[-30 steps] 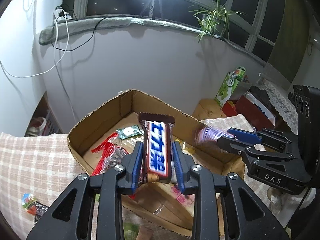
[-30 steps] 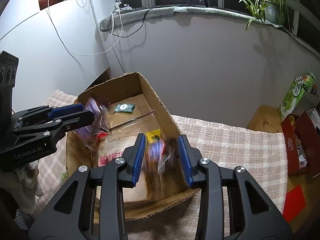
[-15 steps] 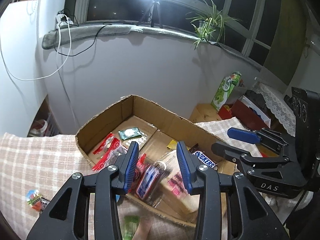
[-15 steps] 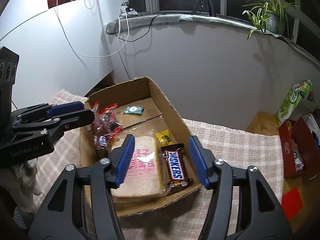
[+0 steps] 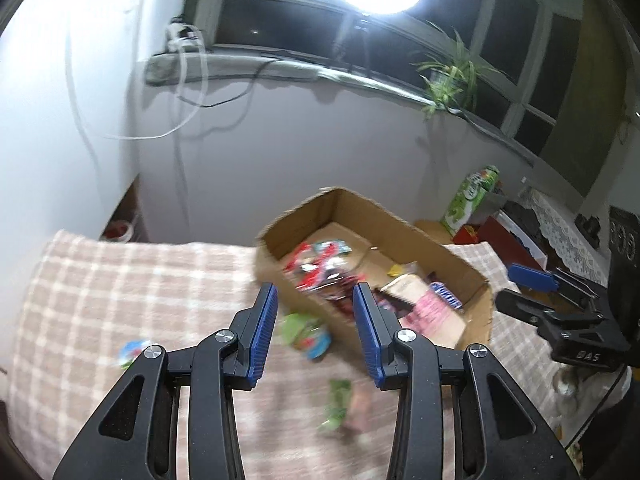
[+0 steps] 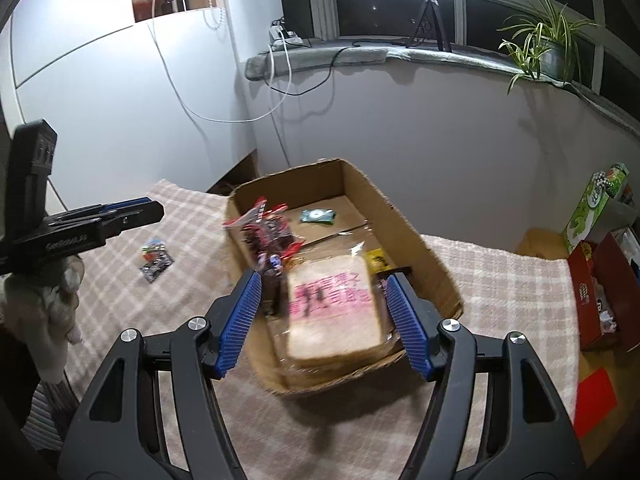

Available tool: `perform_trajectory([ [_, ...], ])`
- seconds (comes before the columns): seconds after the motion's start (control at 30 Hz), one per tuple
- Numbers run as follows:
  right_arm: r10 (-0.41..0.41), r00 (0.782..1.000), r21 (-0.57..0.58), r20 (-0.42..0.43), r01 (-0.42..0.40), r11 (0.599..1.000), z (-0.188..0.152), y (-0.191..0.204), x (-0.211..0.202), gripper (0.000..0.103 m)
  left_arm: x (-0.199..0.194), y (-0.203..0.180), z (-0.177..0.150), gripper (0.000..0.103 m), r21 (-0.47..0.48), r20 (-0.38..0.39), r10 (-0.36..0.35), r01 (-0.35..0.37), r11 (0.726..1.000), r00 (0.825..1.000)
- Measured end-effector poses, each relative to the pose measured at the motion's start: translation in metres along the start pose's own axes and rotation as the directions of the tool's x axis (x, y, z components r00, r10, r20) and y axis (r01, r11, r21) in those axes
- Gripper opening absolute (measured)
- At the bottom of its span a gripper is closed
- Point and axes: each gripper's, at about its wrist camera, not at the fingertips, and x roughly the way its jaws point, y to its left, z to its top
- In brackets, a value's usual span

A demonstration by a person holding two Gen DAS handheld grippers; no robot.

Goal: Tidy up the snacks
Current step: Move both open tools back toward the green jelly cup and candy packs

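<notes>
My left gripper (image 5: 314, 294) stands open and empty over the checked cloth (image 5: 120, 288), just left of the cardboard box's (image 5: 360, 210) near corner. Blurred loose snacks lie on the cloth below it: a green packet (image 5: 306, 332), a smaller green one (image 5: 338, 404) and a small round packet (image 5: 132, 352). My right gripper (image 6: 324, 280) hangs open and empty above the box (image 6: 404, 216). Inside lie a wrapped bread slice (image 6: 332, 312), red packets (image 6: 268, 232), a small green packet (image 6: 317, 215) and a yellow one (image 6: 376, 260).
A white wall rises right behind the box. To the right stand a red box (image 6: 600, 292) and a green carton (image 6: 596, 200). Another loose snack (image 6: 154, 258) lies on the cloth left of the box. The other hand's glove (image 6: 48, 312) shows at the left edge.
The left gripper let its chocolate bar drop into the box, then swung left over the cloth. The right gripper released its snack, opened wide and drew back and up.
</notes>
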Motion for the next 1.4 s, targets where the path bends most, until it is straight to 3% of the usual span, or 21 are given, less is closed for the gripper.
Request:
perform_trajectory([
  [0.23, 0.058, 0.998, 0.033, 0.000, -0.058, 0.998, -0.024, 0.017, -0.012, 0.068, -0.007, 0.027, -0.016, 0.038, -0.028, -0.022, 0.024, -0.024, 0.999, 0.999],
  [0.3, 0.092, 0.996, 0.049, -0.011, -0.092, 0.995, -0.036, 0.024, -0.013, 0.068, -0.003, 0.028, -0.021, 0.039, -0.016, -0.040, 0.016, -0.016, 1.000, 0.999],
  [0.37, 0.120, 0.992, 0.056, -0.027, -0.118, 0.991, -0.045, 0.030, -0.012, 0.068, 0.003, 0.026, -0.026, 0.052, 0.005, -0.060, 0.000, 0.000, 1.000, 0.998],
  [0.6, 0.179, 0.978, 0.094, -0.106, -0.170, 0.981, -0.076, 0.060, 0.022, 0.069, 0.037, 0.019, -0.037, 0.052, 0.042, -0.147, -0.047, 0.054, 0.998, 0.988],
  [0.9, 0.192, 0.971, 0.176, -0.141, -0.166, 0.970, -0.080, 0.062, 0.058, 0.068, 0.080, -0.004, -0.043, 0.052, 0.215, -0.227, -0.022, 0.072, 0.974, 0.974],
  [1.4, 0.164, 0.970, 0.130, -0.177, -0.142, 0.981, -0.075, 0.084, 0.086, 0.060, 0.113, -0.006, -0.037, 0.052, 0.260, -0.243, -0.052, 0.117, 0.959, 0.969],
])
